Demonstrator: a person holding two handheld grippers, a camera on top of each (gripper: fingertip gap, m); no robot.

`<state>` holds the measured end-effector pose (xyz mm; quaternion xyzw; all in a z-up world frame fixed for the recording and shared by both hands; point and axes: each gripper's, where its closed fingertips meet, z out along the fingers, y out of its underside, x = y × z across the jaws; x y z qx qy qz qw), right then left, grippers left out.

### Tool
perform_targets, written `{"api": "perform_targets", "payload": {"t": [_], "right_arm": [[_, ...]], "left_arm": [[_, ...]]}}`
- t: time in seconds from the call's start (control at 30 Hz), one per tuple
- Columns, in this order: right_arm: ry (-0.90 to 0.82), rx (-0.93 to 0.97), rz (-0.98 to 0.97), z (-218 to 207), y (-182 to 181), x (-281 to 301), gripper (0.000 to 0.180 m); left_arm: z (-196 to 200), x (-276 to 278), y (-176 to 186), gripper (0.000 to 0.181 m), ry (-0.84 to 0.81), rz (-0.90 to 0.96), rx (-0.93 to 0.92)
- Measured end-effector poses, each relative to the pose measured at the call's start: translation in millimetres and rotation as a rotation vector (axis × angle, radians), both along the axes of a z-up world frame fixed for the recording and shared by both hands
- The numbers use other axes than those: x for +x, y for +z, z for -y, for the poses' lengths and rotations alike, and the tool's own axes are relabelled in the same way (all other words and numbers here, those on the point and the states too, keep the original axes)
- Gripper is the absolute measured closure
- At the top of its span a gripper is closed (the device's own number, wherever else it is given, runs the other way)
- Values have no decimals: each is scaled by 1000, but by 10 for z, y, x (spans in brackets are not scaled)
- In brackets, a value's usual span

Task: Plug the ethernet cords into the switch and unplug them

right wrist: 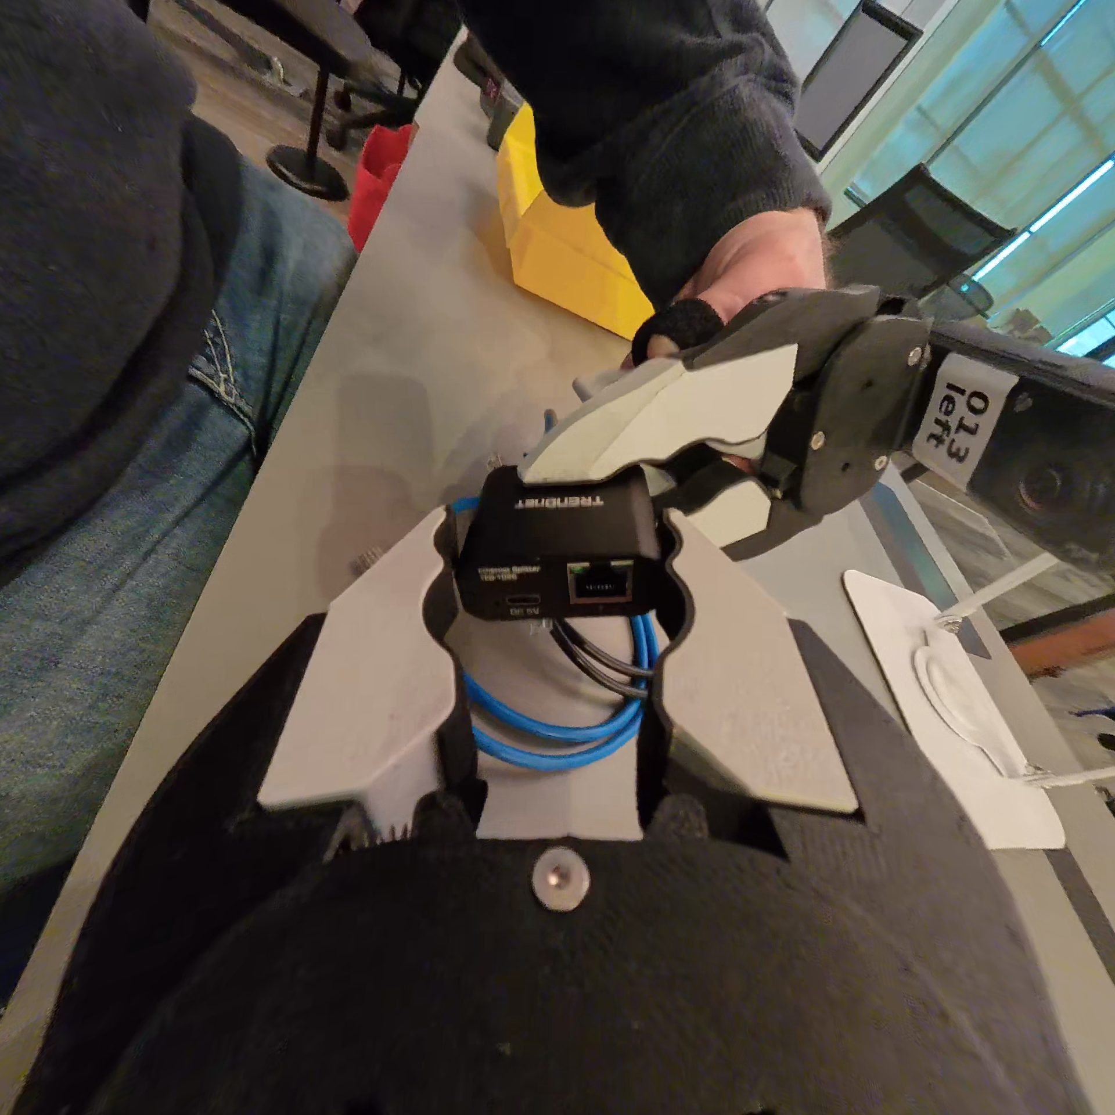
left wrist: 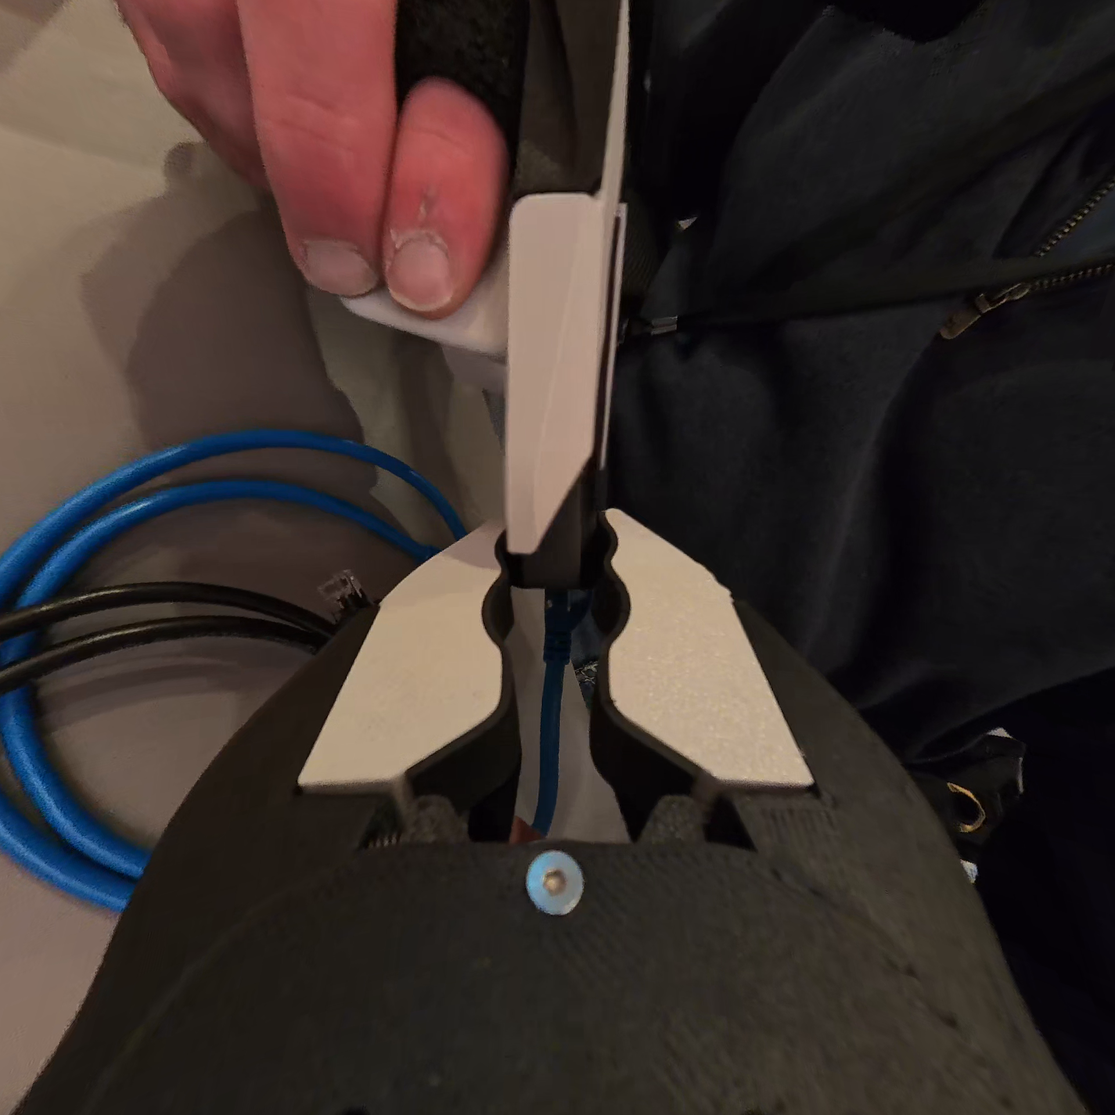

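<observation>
The black switch point(right wrist: 555, 531) is held above the table, and my right gripper point(right wrist: 558, 531) is shut on its two sides. An empty ethernet port point(right wrist: 600, 582) faces the right wrist camera. My left gripper point(right wrist: 603, 492) comes in from the right and clamps the switch's far end from above and below. In the left wrist view the left gripper point(left wrist: 555, 543) closes on the black body point(left wrist: 555, 561), with the right gripper's finger point(left wrist: 555, 374) edge-on above it. A dark blue plug and cord point(left wrist: 554, 651) hang from the switch between my left fingers.
A coiled blue cord point(left wrist: 66, 603) point(right wrist: 561, 745) and a black cord point(left wrist: 151, 594) point(right wrist: 603, 663) lie on the grey table point(right wrist: 392, 362), with a loose clear plug point(left wrist: 341, 594). A yellow bin point(right wrist: 561, 253) stands behind. A white plate point(right wrist: 941, 694) lies at the right. The person's leg borders the left edge. The grippers are tip to tip, or close to it.
</observation>
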<state>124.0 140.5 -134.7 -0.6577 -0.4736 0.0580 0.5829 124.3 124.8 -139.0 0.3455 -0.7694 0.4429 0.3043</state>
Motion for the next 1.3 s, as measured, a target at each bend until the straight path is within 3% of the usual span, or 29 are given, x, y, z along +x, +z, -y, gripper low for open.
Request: {"api": "perform_targets", "payload": {"t": [0.23,0.4,0.5,0.8,0.97,1.13,1.3], "right_arm": [[16,-4,22,22,-4,20,120],[3,-32,-69,19,62,95,120],[0,-58,-166,56,105,170,120],[-156,-108,-428,-9,144,509,120],[-235,-119,-508,-166,212,708,119],[-280,-140,-604,-286,256,851,119],[-274,-158,-650,-312,248,887,120]], "left_arm": [[25,-30,16,156,-21,-12,-2],[8,67,76,155,43,-2,-18],[-129,181,170,142,127,125,87],[-717,42,665,142,448,547,485],[-595,-345,166,140,446,500,688],[-737,-122,-255,143,604,597,884],[-769,224,-413,152,365,897,1187]]}}
